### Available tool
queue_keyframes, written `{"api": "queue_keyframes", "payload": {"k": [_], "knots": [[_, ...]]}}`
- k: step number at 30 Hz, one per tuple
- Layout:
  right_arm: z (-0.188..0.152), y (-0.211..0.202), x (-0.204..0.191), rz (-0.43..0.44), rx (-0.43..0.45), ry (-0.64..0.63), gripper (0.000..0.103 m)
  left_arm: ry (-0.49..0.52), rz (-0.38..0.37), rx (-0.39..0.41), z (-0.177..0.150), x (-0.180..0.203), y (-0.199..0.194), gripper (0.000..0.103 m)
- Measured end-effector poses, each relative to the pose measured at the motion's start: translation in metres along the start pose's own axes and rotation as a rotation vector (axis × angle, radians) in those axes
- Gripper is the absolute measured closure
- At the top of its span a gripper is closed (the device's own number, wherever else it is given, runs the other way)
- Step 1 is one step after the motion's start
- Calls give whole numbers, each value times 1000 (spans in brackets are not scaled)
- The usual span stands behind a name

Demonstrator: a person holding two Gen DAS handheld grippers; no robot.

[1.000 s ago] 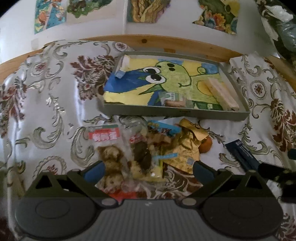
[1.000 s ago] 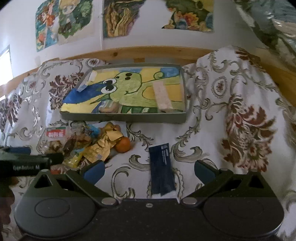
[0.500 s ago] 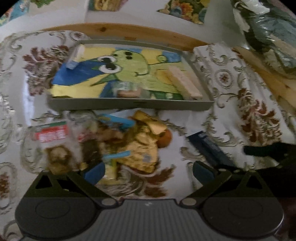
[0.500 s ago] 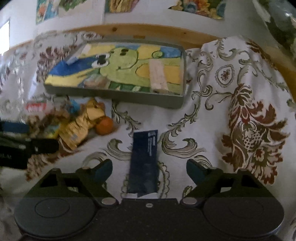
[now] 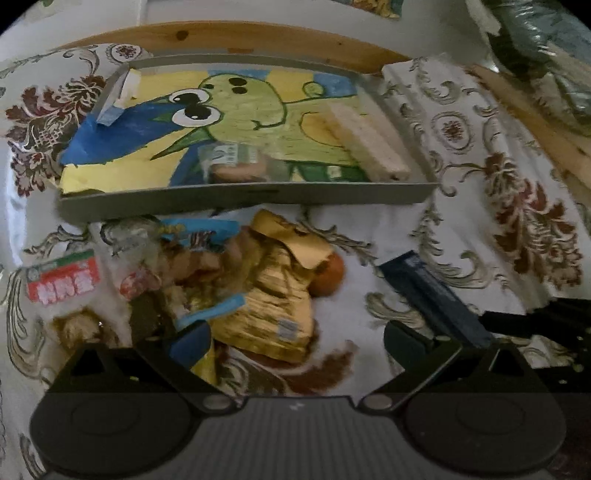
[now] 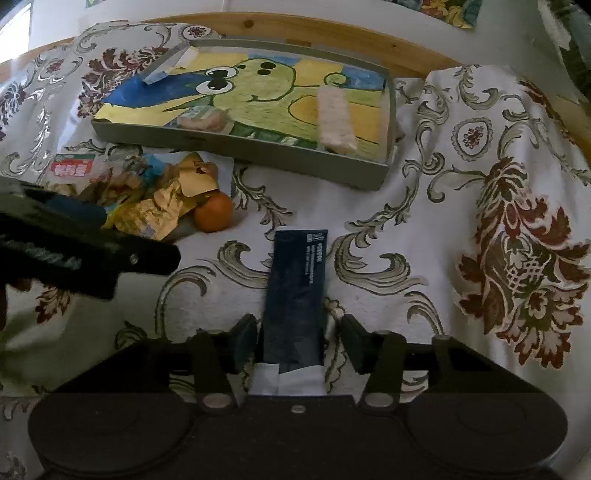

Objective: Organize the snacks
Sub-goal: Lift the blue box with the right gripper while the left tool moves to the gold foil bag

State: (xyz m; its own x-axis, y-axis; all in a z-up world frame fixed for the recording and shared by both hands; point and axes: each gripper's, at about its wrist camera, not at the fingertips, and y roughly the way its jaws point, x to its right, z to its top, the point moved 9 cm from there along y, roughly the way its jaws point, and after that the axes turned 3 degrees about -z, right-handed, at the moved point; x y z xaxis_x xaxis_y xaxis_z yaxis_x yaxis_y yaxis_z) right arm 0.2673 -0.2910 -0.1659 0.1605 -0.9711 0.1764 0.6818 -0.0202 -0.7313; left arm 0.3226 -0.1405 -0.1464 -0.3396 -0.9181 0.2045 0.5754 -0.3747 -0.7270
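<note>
- As the right gripper [image 6: 298,341] came down, its jaws had just been closing around the near end of the dark blue packet [image 6: 295,295], pads close beside it but not visibly pressing.
- The grasp looked imminent.
- The left gripper [image 5: 295,343] stood wide open, empty, over the snack pile [image 5: 229,280].
- Bare cloth separated packet and tray [image 6: 236,147]; the tray's near wall needed clearing.

Probably a home: patterned tablecloth [image 6: 480,184], wall drawings [image 6: 454,11].

Right tongs [image 6: 298,341] point down at a slant, jaws just closing in, narrow gaps left on either side. Left tongs [image 5: 297,338] angle down too, jaws spread wide.
</note>
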Motion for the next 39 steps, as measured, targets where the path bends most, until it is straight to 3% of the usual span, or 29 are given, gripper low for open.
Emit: {"api": "queue_keyframes", "payload": {"k": [4,10,16,20,27,33,37,39], "knots": [[-1,3,-2,9,-10,3,55,14,-16,-45,6,-4,14,3],[-3,9,0,24,-18,28,53,116,51,-59,20,-8,29,3],[1,18,-2,47,-3,64,49,76,2,-29,15,2,16,3],[4,15,-7,66,11,59,64,40,-42,-55,4,8,11,3],[6,12,-8,72,13,56,66,6,-38,-83,1,-6,20,4],[5,13,-9,78,16,56,66,67,-35,-86,16,-5,33,4],[6,13,-9,89,21,69,66,113,-51,-130,18,-3,42,4],[6,14,-9,92,25,70,66,136,-44,-139,15,-2,41,8]]}}
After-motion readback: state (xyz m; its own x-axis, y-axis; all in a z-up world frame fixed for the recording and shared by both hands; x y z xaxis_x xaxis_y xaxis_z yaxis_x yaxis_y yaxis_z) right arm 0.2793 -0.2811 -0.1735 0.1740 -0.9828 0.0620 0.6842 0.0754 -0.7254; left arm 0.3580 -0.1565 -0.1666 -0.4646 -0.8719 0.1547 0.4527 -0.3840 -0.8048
